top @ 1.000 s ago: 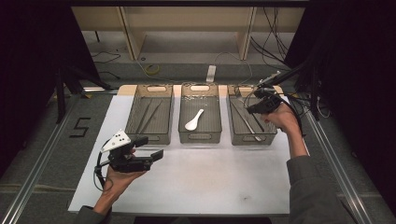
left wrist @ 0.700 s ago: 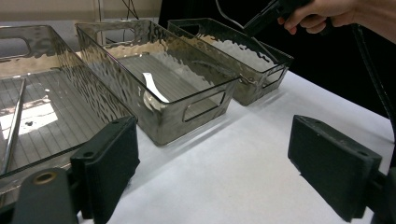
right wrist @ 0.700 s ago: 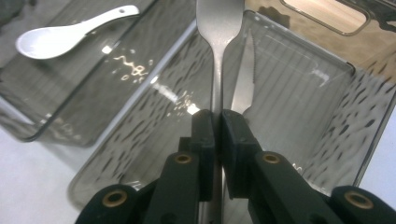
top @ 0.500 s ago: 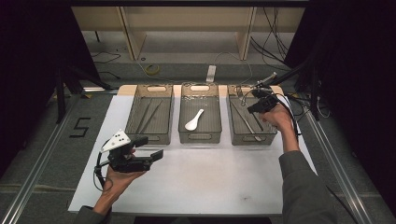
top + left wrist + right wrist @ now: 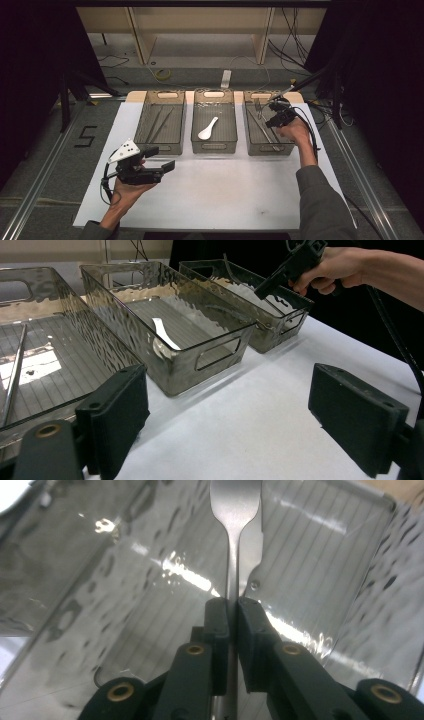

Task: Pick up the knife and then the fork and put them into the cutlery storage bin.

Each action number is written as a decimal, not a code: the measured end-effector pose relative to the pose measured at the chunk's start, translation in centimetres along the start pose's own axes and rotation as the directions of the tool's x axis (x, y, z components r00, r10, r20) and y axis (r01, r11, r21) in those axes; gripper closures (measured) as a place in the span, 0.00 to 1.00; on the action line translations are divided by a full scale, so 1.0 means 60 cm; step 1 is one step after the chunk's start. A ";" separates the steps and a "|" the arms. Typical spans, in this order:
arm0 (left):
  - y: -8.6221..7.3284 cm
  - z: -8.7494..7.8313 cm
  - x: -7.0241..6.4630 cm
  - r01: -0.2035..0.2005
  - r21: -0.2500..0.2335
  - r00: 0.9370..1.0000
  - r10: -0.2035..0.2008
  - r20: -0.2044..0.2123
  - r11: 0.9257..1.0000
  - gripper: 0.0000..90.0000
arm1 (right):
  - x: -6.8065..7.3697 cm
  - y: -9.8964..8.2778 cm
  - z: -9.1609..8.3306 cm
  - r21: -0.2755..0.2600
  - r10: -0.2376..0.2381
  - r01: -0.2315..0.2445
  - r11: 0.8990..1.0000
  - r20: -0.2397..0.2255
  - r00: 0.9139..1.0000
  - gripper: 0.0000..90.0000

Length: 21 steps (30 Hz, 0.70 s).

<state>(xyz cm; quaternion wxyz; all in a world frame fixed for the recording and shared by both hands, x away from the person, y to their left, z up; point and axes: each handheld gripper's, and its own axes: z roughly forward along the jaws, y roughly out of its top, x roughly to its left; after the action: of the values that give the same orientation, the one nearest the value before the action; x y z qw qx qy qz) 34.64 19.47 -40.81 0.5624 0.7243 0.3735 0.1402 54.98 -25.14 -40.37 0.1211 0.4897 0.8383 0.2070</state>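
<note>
- Two grippers are out: nearest, the left gripper (image 5: 162, 159) hovers over the white table (image 5: 225, 195), jaws spread, holding nothing.
- Farther, the right gripper (image 5: 232, 607) pinches a metal fork (image 5: 235, 510) inside the right-hand bin (image 5: 252, 145).

Right gripper (image 5: 274, 106) over right bin (image 5: 267, 131), left gripper (image 5: 161, 159) idle.

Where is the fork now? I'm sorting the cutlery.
The fork is clamped in the right gripper, over the right-hand bin, beside the spoon's bin.
</note>
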 end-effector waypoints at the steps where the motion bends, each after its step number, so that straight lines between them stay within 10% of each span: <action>1: 0.000 0.000 0.000 0.000 0.000 1.000 0.000 0.000 1.000 0.17 | -0.001 -0.001 0.003 0.008 0.003 -0.003 1.000 0.001 1.000 0.92; 6: 0.000 -0.001 0.000 0.000 0.000 1.000 0.000 -0.001 1.000 0.17 | -0.001 -0.001 0.005 0.019 0.033 -0.033 0.999 0.017 0.999 0.71; 21: 0.000 0.000 0.000 0.002 0.002 1.000 -0.002 -0.001 1.000 0.17 | 0.025 -0.013 -0.056 -0.124 -0.013 0.011 0.992 -0.021 1.000 0.55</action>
<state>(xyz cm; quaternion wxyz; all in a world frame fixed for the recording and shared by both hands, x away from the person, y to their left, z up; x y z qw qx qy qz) 34.63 19.50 -40.82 0.5616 0.7243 0.3747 0.1397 52.25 -24.94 -37.77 0.1431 0.4738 0.8280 0.2634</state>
